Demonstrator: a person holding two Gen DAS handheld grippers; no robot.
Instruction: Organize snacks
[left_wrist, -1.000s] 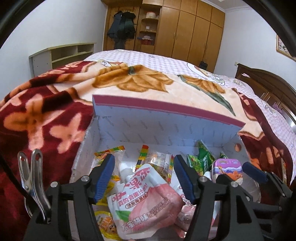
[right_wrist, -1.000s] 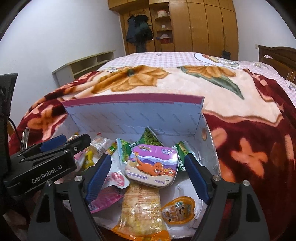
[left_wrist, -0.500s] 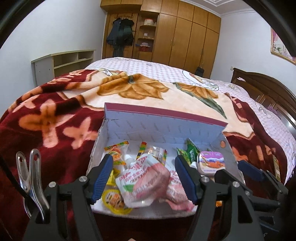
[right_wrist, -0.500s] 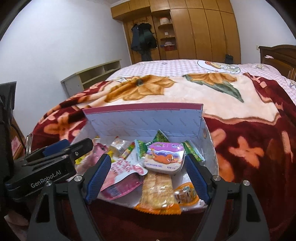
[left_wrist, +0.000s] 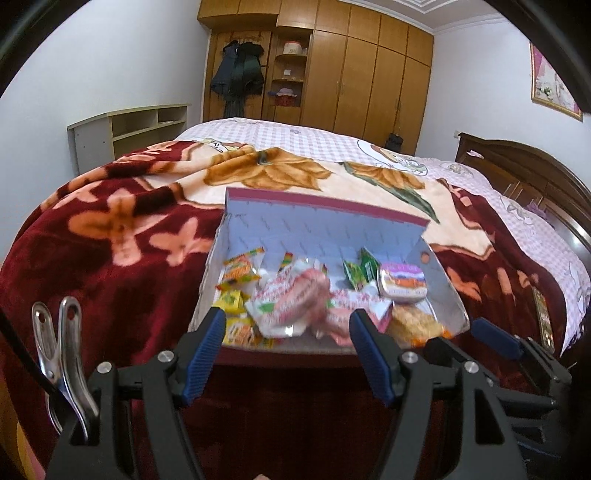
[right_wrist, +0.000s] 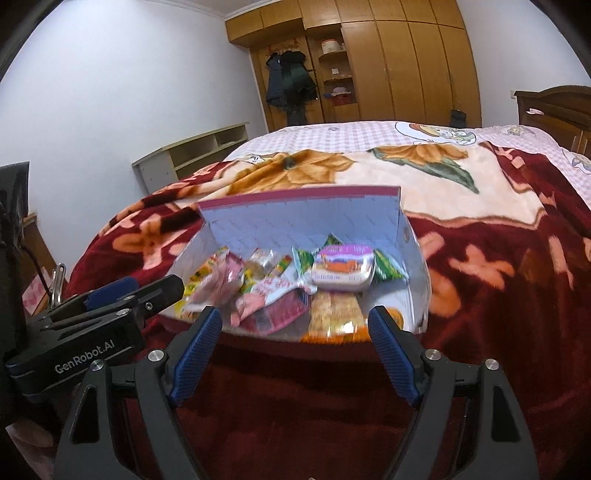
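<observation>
Several blurred snacks (left_wrist: 295, 299), box (left_wrist: 325, 225) front edge hidden

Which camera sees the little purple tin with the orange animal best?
The right wrist view: the purple tin sits near the middle, facing the camera. The left wrist view shows it smaller, off to the right.

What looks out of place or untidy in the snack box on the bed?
The white cardboard box has no near wall showing, and an orange-edged cracker packet pokes past its open front edge. The other snacks lie in a jumbled heap. Nothing has spilled onto the red floral blanket.
</observation>
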